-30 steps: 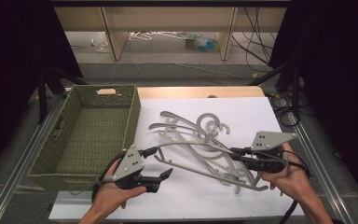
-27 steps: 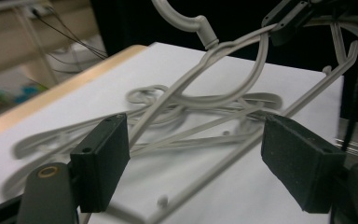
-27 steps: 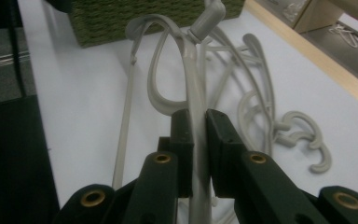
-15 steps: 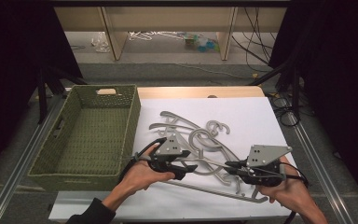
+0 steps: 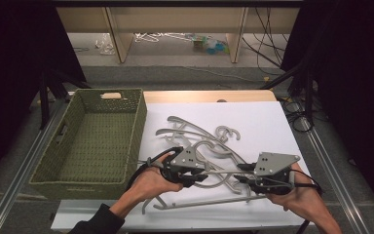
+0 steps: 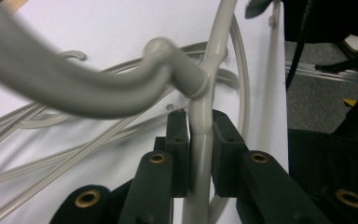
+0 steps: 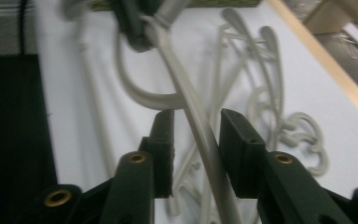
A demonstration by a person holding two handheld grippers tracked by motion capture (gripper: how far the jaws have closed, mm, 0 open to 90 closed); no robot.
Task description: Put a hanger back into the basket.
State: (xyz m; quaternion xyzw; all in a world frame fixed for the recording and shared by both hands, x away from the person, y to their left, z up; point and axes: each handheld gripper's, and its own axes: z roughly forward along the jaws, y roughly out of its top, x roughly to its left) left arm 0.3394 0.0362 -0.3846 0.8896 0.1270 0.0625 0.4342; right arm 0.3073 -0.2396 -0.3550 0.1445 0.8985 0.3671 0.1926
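Jaws: left gripper [image 6: 199, 154] clamps hanger [image 6: 200, 140]; right gripper [image 7: 196, 154] jaws opening, astride it.

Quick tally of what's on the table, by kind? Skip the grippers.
grey hangers: at least 3, tangled in a pile, so the exact number is hard to tell
green basket: 1
white sheet: 1
Total: at least 5

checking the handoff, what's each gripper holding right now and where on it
Left gripper is clamped on a grey hanger at its bar just below the hook's neck. Right gripper has just been opening; the bar runs between its jaws, unpressed.
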